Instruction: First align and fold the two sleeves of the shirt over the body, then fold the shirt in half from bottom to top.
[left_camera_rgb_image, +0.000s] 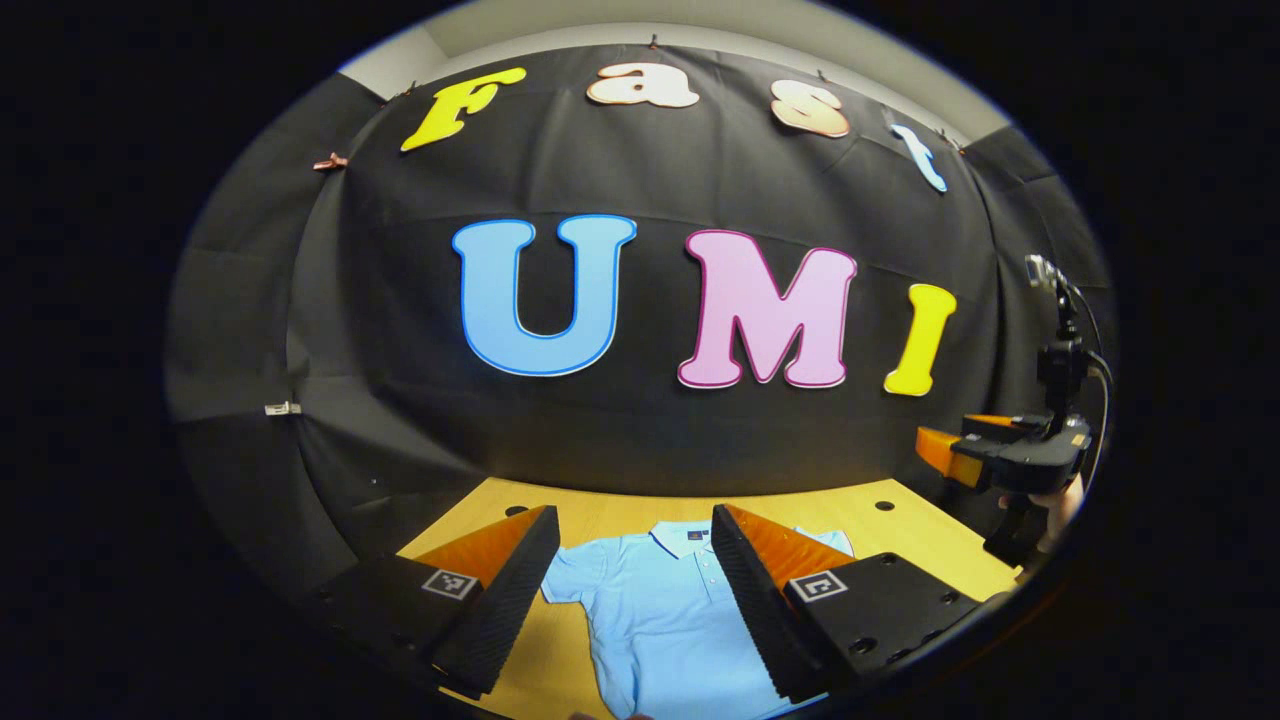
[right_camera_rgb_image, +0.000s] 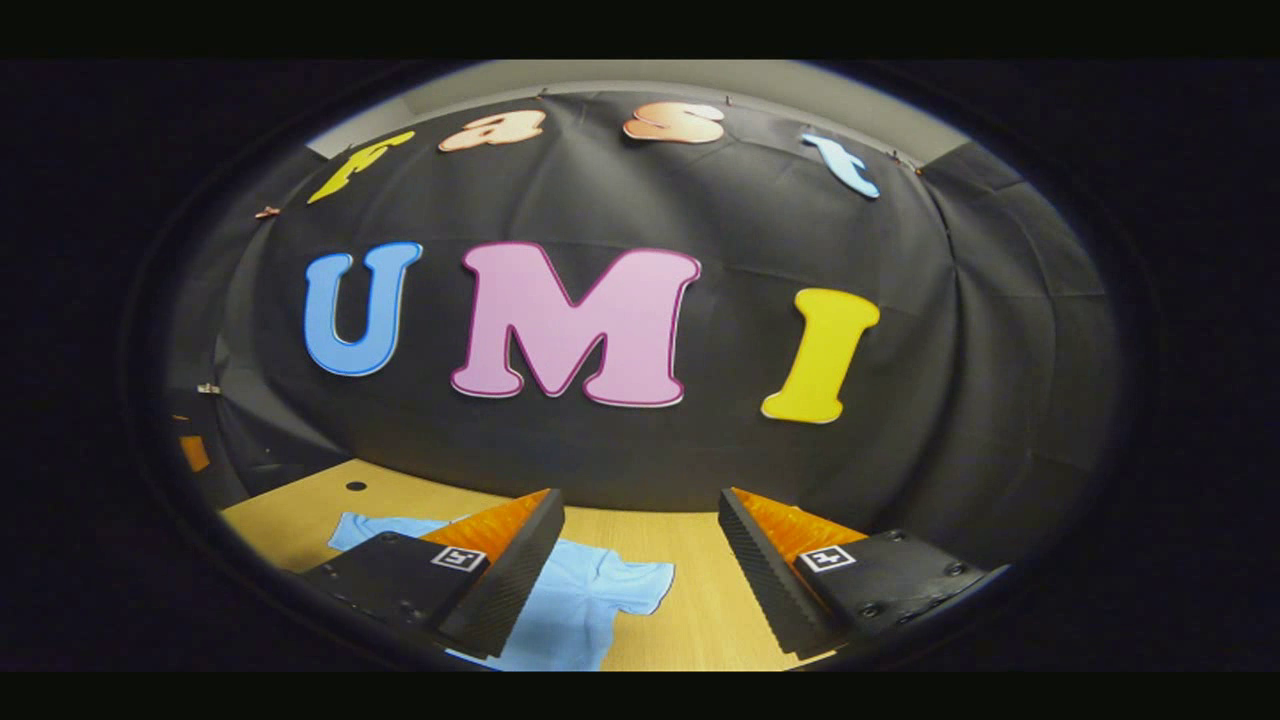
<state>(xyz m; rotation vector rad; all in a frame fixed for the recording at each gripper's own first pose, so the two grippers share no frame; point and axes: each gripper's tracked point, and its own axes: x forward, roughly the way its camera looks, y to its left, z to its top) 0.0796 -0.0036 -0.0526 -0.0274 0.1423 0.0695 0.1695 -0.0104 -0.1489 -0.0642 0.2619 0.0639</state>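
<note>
Left gripper view is showing the left claw hanging above the counter with its two fingers spread wide apart, gripping nothing. Between those fingers the shirt is lying flat on the wooden counter, collar pointing toward the black wall cloth, buttons running down the middle. One short sleeve is sticking out just beside the left finger; the other sleeve is peeking out behind the right finger. Neither sleeve is lying over the body. At the right edge of this view the right claw is hovering well above the counter, held by a hand; from here I cannot tell how far its fingers are parted.

Right gripper view is showing the right claw with its own fingers also spread wide, released and touching nothing. The shirt is sitting toward the lower left of this view, partly hidden behind the left finger, with one sleeve reaching into the gap between the fingers and bare counter lying under the rest of that gap. A small dark hole is showing in the counter near the far left.
</note>
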